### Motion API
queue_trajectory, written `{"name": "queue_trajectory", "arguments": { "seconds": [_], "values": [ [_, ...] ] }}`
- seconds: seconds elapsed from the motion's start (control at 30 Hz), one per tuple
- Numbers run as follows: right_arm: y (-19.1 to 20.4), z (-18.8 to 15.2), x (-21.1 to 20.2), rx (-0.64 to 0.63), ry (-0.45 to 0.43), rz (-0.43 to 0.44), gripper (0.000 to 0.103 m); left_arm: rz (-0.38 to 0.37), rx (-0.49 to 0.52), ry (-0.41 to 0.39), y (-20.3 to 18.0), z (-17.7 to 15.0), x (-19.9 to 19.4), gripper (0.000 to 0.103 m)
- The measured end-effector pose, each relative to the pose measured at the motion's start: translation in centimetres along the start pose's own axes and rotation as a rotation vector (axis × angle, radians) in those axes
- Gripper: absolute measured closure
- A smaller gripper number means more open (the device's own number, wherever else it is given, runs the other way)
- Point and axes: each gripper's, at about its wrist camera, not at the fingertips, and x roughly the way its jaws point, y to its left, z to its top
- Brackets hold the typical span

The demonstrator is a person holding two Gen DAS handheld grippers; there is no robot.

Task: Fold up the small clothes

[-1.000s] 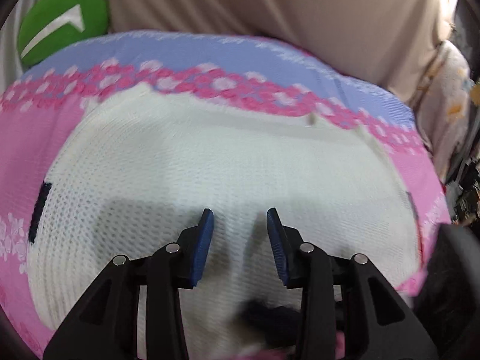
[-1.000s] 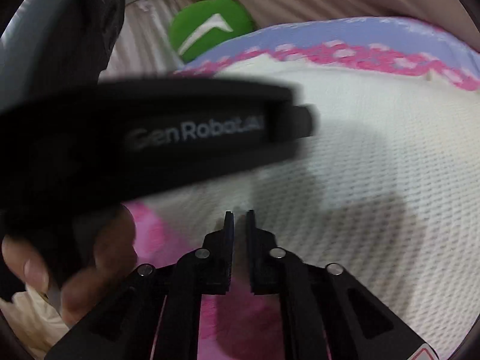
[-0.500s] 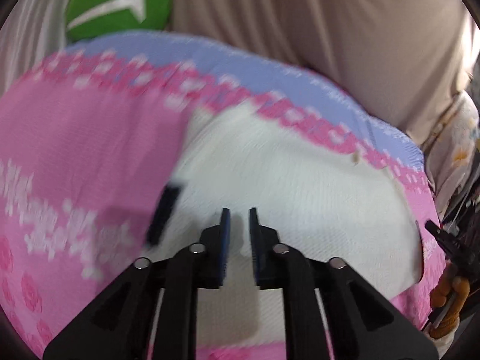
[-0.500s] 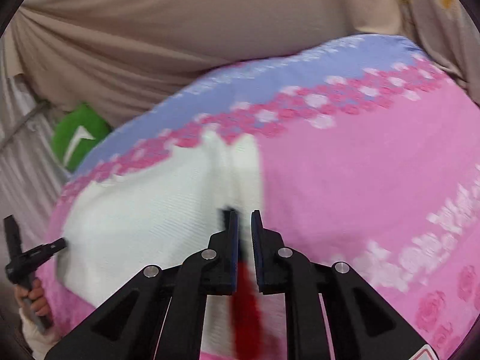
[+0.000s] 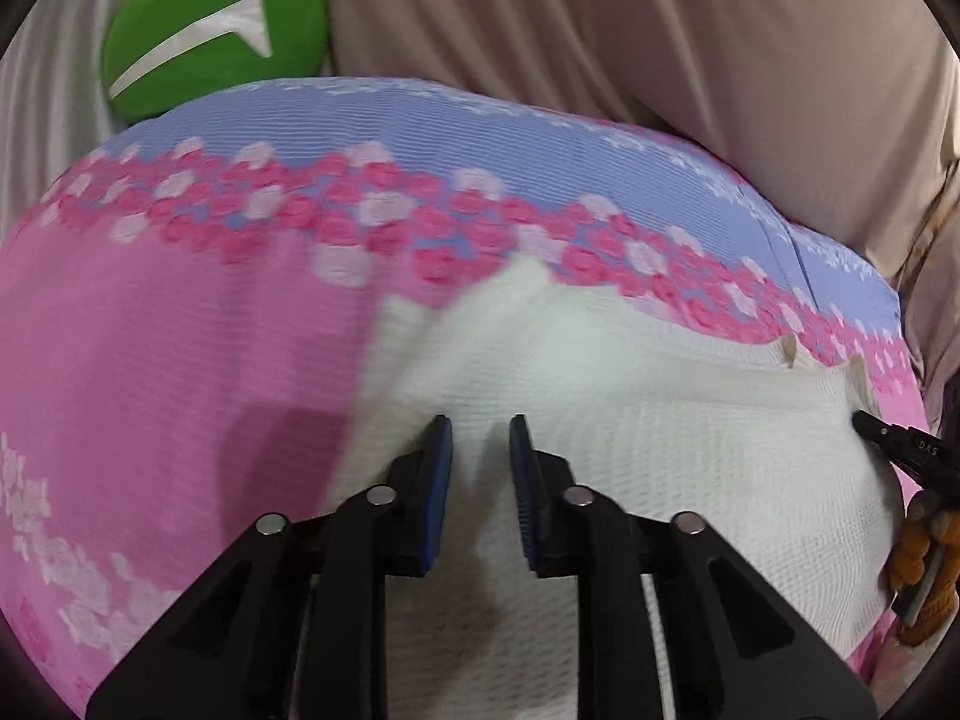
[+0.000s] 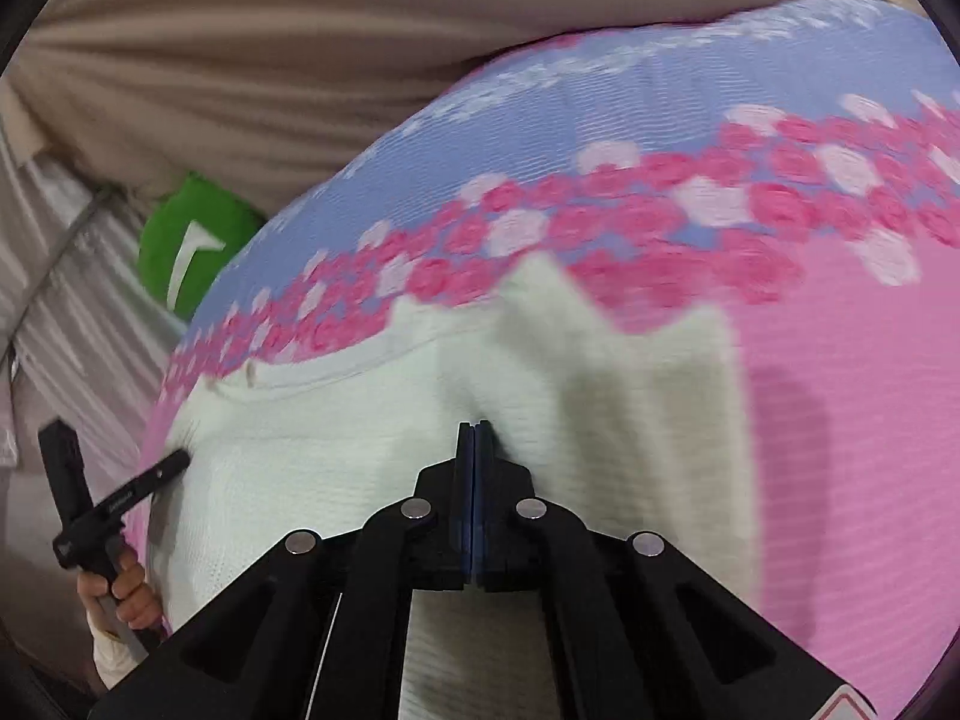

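Note:
A white knit garment (image 5: 660, 480) lies spread on a pink and blue flowered cover (image 5: 180, 360). My left gripper (image 5: 480, 438) is low over the garment's left part, its blue pads a narrow gap apart and closing, with white cloth showing in the gap. From the right wrist view the garment (image 6: 312, 480) puckers up into my right gripper (image 6: 474, 427), which is shut on a pinch of it beside a raised fold (image 6: 540, 312). Each gripper also shows in the other's view: the right gripper (image 5: 864, 420) touches the garment's right edge, the left gripper (image 6: 180, 457) its left edge.
A green cushion (image 5: 210, 36) sits at the far left edge of the cover, against beige draped cloth (image 5: 600, 30). A hand (image 6: 120, 594) grips the left tool's handle. The cover (image 6: 840, 420) stretches pink to the right of the garment.
Both grippers slid sideways across the cover. The left jaws narrowed from wide open over the garment's middle and now stand near its left edge. The right gripper now pinches cloth at a fold.

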Motion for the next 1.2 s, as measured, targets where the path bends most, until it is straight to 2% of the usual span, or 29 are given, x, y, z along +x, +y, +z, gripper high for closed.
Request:
{"name": "queue_trajectory", "arguments": {
  "seconds": [0.07, 0.13, 0.17, 0.2, 0.23, 0.27, 0.33, 0.37, 0.4, 0.47, 0.53, 0.63, 0.7, 0.77, 0.83, 0.9, 0.93, 1.07, 1.2],
  "values": [
    [-1.0, 0.3, -1.5, 0.02, -0.028, 0.01, 0.103, -0.023, -0.029, 0.009, 0.6, 0.5, -0.5, 0.091],
    [-0.1, 0.9, -2.0, -0.011, -0.062, -0.029, 0.091, -0.022, -0.029, -0.02, -0.2, 1.5, -1.1, 0.082],
    [1.0, 1.3, -1.9, -0.042, -0.078, -0.065, 0.075, -0.019, -0.022, -0.043, -0.9, 2.1, -1.3, 0.056],
    [1.7, 1.6, -1.5, -0.076, -0.093, -0.106, 0.051, -0.001, -0.02, -0.069, -1.5, 2.9, -1.1, 0.024],
    [2.1, 1.9, -0.9, -0.097, -0.092, -0.131, 0.044, 0.018, -0.023, -0.089, -1.9, 3.5, -0.7, 0.014],
    [2.5, 2.2, 0.0, -0.111, -0.076, -0.143, 0.044, 0.028, -0.026, -0.093, -2.1, 4.0, 0.0, 0.015],
    [3.5, 2.6, 2.3, -0.144, -0.027, -0.185, 0.052, 0.053, -0.04, -0.037, -2.0, 4.7, 2.4, 0.023],
    [4.0, 2.7, 2.8, -0.164, -0.011, -0.192, 0.078, 0.054, -0.053, -0.004, -1.9, 4.8, 3.4, 0.036],
    [4.3, 2.6, 2.9, -0.186, 0.011, -0.168, 0.095, 0.079, -0.06, 0.024, -1.6, 4.7, 4.4, 0.047],
    [4.9, 2.4, 1.7, -0.223, -0.061, -0.168, 0.096, 0.121, -0.032, 0.009, -1.4, 4.1, 4.6, 0.055],
    [3.9, 2.5, 0.2, -0.207, -0.114, -0.195, 0.096, 0.109, -0.038, -0.001, -0.6, 3.7, 4.4, 0.059],
    [0.2, 2.5, 1.9, -0.072, -0.035, -0.143, 0.097, 0.124, -0.022, -0.016, -0.5, 3.2, 4.6, 0.058],
    [0.3, 2.7, 1.6, -0.075, -0.03, -0.137, 0.097, 0.173, 0.013, -0.021, -1.5, 3.1, 4.8, 0.056],
    [1.3, 2.8, 1.0, -0.094, -0.041, -0.174, 0.096, 0.192, 0.018, -0.028, -1.8, 3.2, 4.6, 0.056],
    [2.7, 2.2, -1.1, -0.102, -0.1, -0.19, 0.093, 0.171, -0.011, -0.05, -1.6, 2.8, 3.2, 0.056],
    [4.7, 0.8, -3.5, -0.142, -0.169, -0.175, 0.086, 0.126, -0.043, -0.086, -1.2, 1.9, 0.4, 0.057],
    [5.7, 0.0, -4.4, -0.163, -0.18, -0.151, 0.086, 0.112, -0.053, -0.104, -1.1, 1.3, -1.1, 0.056],
    [10.1, -3.6, -5.2, -0.267, -0.14, -0.042, 0.086, 0.085, -0.101, -0.119, -0.1, -1.5, -4.8, 0.051],
    [15.2, -6.0, -2.5, -0.355, -0.06, 0.066, 0.086, 0.09, -0.139, -0.07, 1.0, -4.6, -5.4, 0.051]
  ]
}}
